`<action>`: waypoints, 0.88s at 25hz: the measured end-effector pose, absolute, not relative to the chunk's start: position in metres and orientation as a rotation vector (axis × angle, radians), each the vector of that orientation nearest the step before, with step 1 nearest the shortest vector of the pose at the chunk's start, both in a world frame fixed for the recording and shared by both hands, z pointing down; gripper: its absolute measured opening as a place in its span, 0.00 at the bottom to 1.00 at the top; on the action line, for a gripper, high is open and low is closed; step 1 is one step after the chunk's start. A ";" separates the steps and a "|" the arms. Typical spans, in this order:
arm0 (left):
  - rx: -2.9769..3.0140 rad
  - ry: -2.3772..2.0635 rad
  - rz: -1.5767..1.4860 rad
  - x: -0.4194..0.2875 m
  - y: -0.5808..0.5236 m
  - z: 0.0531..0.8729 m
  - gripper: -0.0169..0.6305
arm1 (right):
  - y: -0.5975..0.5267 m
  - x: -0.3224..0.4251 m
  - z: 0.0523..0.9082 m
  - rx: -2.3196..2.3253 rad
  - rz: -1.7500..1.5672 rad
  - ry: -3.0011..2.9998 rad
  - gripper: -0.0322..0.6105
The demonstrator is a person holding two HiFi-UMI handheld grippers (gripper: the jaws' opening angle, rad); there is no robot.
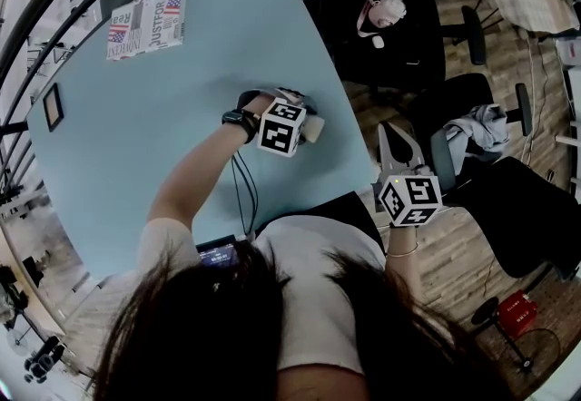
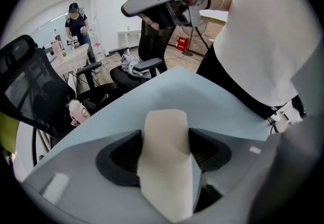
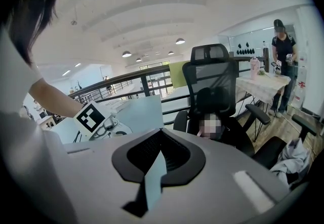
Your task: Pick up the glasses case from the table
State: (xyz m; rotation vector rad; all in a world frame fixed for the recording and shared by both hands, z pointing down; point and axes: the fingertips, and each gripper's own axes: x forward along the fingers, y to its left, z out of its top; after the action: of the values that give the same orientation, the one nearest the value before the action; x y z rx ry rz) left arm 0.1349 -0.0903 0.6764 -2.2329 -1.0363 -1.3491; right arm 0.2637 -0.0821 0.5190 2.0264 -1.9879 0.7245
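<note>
The cream glasses case point(image 2: 167, 162) lies on the light blue table point(image 2: 212, 101), near its right edge in the head view point(image 1: 314, 129). My left gripper point(image 2: 166, 132) points steeply down over it. Both dark pads point(image 2: 124, 154) lie against the case's sides, so the jaws are shut on it. In the head view the marker cube hides most of the left gripper point(image 1: 304, 125). My right gripper point(image 1: 388, 132) hangs off the table's right edge, over the chairs, and holds nothing. In the right gripper view its jaws point(image 3: 161, 132) meet at the tips, shut.
A flag-printed booklet point(image 1: 147, 23) and a small dark frame point(image 1: 53, 106) lie far off on the table. A black cable point(image 1: 243, 190) runs toward the near edge. Black office chairs point(image 1: 399, 36) stand right of the table. A person point(image 2: 77, 25) stands at a far table.
</note>
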 end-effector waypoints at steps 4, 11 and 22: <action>-2.241 -1.028 -1.354 0.136 -0.091 0.677 0.56 | -0.086 0.260 0.523 2.005 0.725 -1.996 0.05; -2.249 -1.016 -1.375 0.136 -0.091 0.675 0.56 | -0.086 0.256 0.521 1.997 0.723 -2.009 0.05; -2.356 -0.882 -1.399 0.136 -0.104 0.661 0.55 | -0.085 0.252 0.527 1.958 0.732 -2.041 0.05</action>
State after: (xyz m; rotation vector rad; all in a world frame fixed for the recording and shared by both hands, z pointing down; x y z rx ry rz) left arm 0.1360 -0.1044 0.6610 -2.3558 -0.8821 -1.3986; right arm 0.2523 -0.0855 0.5266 1.9584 -2.0406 0.7325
